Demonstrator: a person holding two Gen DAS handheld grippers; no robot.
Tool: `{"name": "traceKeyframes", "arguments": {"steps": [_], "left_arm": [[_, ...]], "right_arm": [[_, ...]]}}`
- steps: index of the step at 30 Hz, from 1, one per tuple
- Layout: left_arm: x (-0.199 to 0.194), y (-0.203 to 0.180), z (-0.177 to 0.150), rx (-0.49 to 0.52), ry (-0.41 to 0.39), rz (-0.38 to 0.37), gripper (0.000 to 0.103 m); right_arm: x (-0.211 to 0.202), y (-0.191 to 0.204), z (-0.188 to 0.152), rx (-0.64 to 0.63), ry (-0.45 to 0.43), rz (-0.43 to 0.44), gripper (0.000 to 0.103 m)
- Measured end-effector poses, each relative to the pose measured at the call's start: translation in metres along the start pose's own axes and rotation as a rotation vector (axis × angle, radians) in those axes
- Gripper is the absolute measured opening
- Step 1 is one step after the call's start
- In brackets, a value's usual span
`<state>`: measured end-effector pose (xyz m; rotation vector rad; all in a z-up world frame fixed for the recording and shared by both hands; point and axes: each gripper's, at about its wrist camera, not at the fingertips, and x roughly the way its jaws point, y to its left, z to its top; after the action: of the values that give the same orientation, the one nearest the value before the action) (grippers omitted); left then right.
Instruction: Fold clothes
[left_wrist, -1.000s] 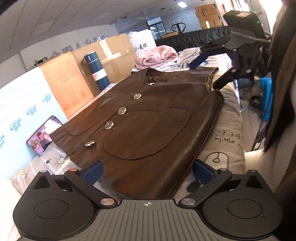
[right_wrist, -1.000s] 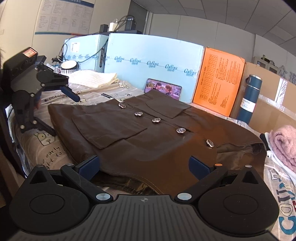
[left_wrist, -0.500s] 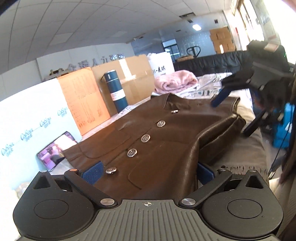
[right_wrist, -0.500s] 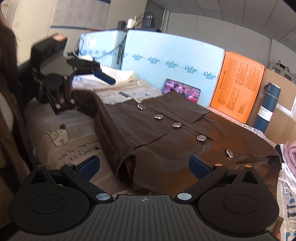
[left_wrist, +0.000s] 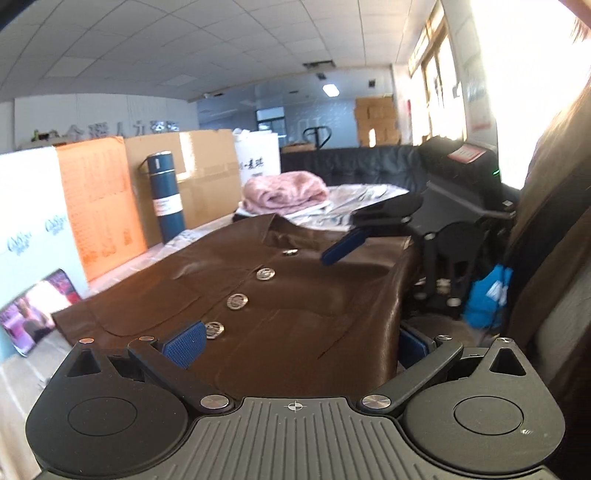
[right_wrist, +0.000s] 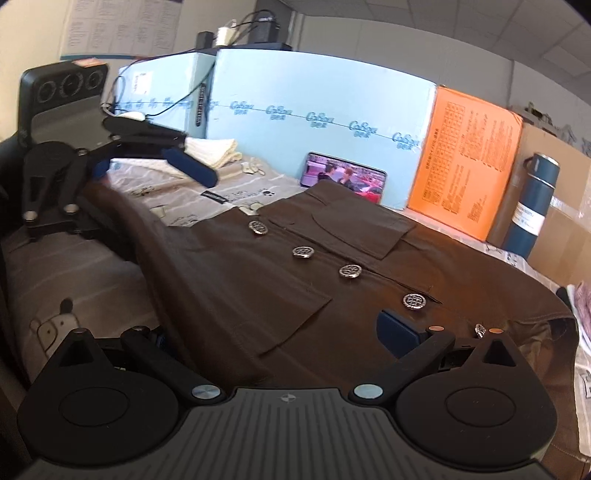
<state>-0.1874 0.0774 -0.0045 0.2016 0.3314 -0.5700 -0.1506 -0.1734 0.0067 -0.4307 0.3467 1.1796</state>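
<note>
**Both jaws wide around the brown jacket's near edge**

Jaws of the left gripper (left_wrist: 293, 341) and of the right gripper (right_wrist: 273, 330) stand wide apart, and the near edge of the brown jacket (left_wrist: 280, 295) passes between the blue pads of each; the pads do not press on it. The jacket lies spread on a bed sheet (right_wrist: 48, 291) printed with cartoon animals, front side up.

Five silver buttons show in the right wrist view, four in the left wrist view. Two pocket flaps can be counted on the jacket from the right wrist.

One dark blue flask (right_wrist: 532, 210) stands beside one orange board (right_wrist: 465, 162) with small print that I cannot read. Light blue foam panels (right_wrist: 314, 129) carry a repeated logo, too blurred to spell. One phone (right_wrist: 343, 177) leans against them, its screen lit.

Only the left wrist view shows the folded pink garment (left_wrist: 284, 192) and the white bag (left_wrist: 258, 155) with Chinese characters. Only the right wrist view shows the cream towel (right_wrist: 214, 151).
</note>
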Motion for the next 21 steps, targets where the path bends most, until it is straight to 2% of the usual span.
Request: {"name": "traceKeyframes", "arguments": {"steps": [6,9,11,16,18,21], "left_arm": [[-0.023,0.001,0.000,-0.016,-0.081,-0.118,0.103],[-0.030,0.000,0.002,-0.006,-0.117,-0.128,0.103],[-0.021,-0.005,0.001,0.030,-0.061,-0.056,0.103],[0.014,-0.016,-0.013,0.182,0.120,0.197,0.103],[0.019,-0.013,-0.016,0.186,0.142,0.236,0.103],[0.016,-0.007,-0.014,0.158,0.110,0.243,0.103]], "right_arm": [[0.003,-0.017,0.009,0.101,0.000,-0.014,0.103],[0.004,-0.023,0.011,0.143,-0.003,-0.020,0.103],[0.004,-0.026,0.013,0.174,-0.006,-0.022,0.103],[-0.001,-0.030,0.016,0.206,-0.025,-0.002,0.103],[-0.003,-0.028,0.014,0.195,-0.021,-0.003,0.103],[-0.005,-0.022,0.010,0.160,-0.003,-0.007,0.103]]}}
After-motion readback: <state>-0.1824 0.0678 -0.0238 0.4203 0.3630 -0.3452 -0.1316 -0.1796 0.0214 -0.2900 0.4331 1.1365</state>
